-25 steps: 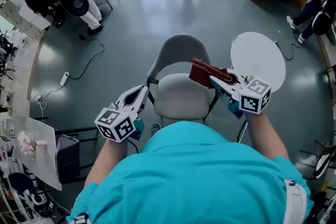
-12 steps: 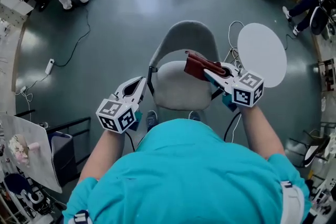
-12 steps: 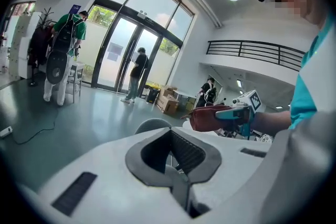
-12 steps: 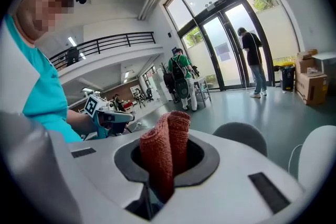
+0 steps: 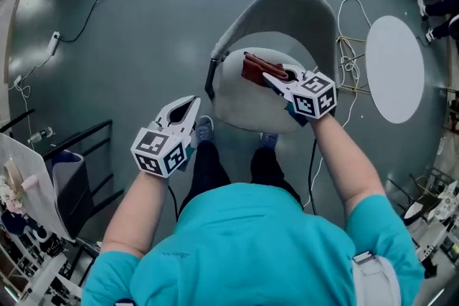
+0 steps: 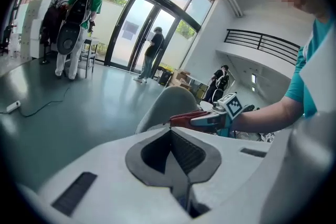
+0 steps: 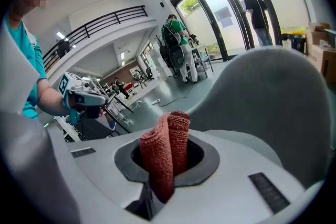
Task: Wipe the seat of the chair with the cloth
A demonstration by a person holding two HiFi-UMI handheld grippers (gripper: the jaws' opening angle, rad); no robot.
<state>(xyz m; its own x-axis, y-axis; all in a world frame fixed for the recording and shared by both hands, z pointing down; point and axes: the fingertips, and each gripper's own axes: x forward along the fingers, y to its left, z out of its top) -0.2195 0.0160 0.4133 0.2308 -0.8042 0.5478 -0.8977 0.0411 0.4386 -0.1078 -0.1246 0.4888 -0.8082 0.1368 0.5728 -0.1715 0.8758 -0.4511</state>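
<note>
A grey chair (image 5: 247,100) with a curved back (image 5: 287,7) stands in front of me in the head view. My right gripper (image 5: 265,77) hangs over the seat's far right part, shut on a folded dark red cloth (image 5: 257,70). The right gripper view shows the cloth (image 7: 165,149) pinched between the jaws, with the chair back (image 7: 273,97) just behind it. My left gripper (image 5: 188,106) is left of the seat, over the floor, shut and holding nothing. In the left gripper view, its jaws meet, and beyond them are the chair (image 6: 168,105) and the right gripper (image 6: 207,120).
A round white table (image 5: 394,68) stands right of the chair, with a looped cable (image 5: 350,46) between them. A dark metal rack (image 5: 79,161) is at the left. My feet (image 5: 204,129) rest under the seat's near edge. People stand by the glass doors (image 6: 147,34).
My head has leaned forward, so the chair now lies further under me. The right gripper has carried the cloth in over the seat. The left gripper has stayed beside the seat.
</note>
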